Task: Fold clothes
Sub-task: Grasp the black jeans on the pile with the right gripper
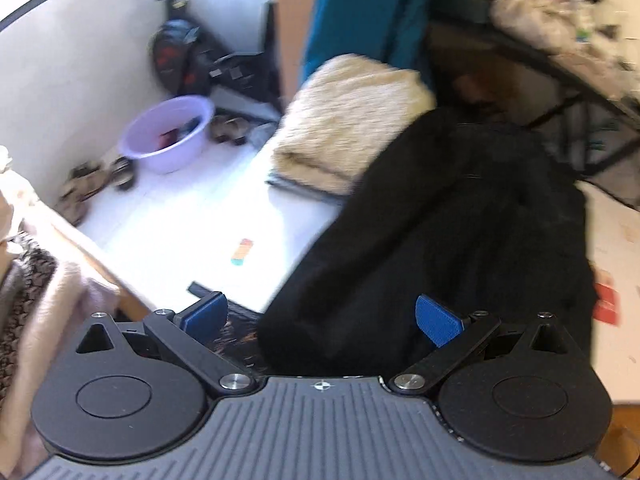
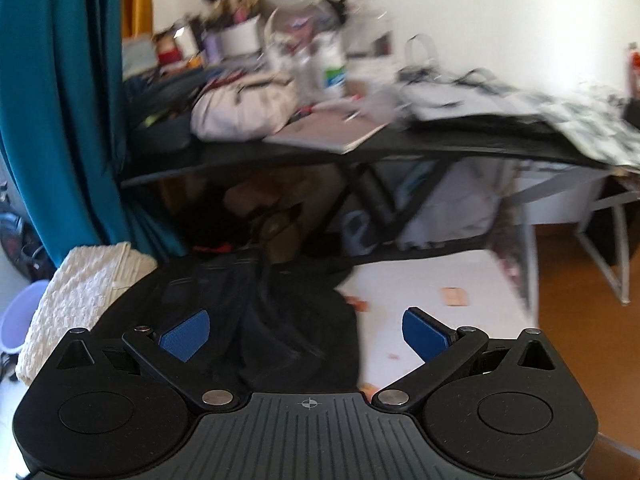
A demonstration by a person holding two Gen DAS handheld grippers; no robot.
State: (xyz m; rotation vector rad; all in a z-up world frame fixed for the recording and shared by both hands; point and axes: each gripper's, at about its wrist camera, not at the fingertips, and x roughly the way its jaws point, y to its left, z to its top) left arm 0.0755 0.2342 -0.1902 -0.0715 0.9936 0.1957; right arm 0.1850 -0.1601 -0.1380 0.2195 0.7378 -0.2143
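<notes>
A: Report the work surface and garments, largest first.

B: The white counter carries a black garment, bunched in a heap; its outline is blurred, so the fold state is uncertain. A folded cream knit lies just beside the heap, at its far side.

A: Gripper status?

B: The left gripper has its jaws apart, holding nothing, with the heap's near end between them. The right gripper has its jaws apart over the same garment.
</notes>
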